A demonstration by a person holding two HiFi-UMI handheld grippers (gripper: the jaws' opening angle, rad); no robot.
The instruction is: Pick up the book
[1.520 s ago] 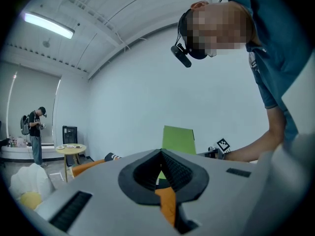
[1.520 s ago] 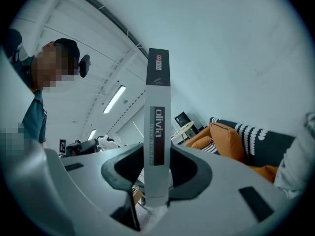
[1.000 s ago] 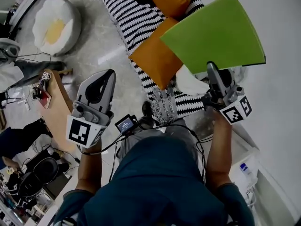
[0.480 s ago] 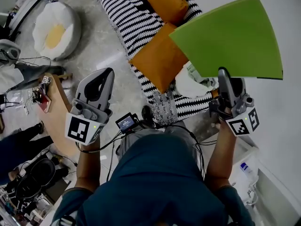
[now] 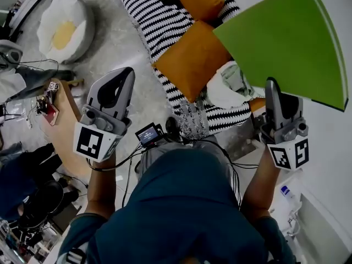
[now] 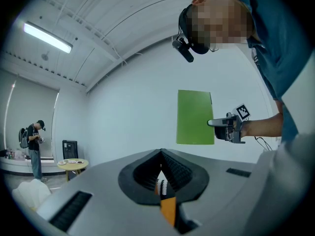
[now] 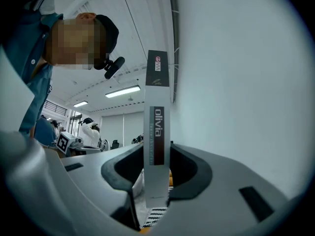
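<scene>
My right gripper is shut on the green book, which it holds high in the air at the upper right of the head view, above the sofa's end. In the right gripper view the book's pale spine stands upright, clamped between the two jaws of that gripper. The left gripper view shows the same book edge-gripped by the right gripper against a white wall. My left gripper hangs over the floor at the left, shut, its tips meeting with nothing between them.
A black-and-white striped sofa with orange cushions and a white bundle lies ahead below. A white beanbag and a wooden side table stand at the left. A white wall runs along the right. People stand at the far left.
The right gripper has risen with the book and rolled, so the book sits higher and further right in the head view. The left gripper has barely moved.
</scene>
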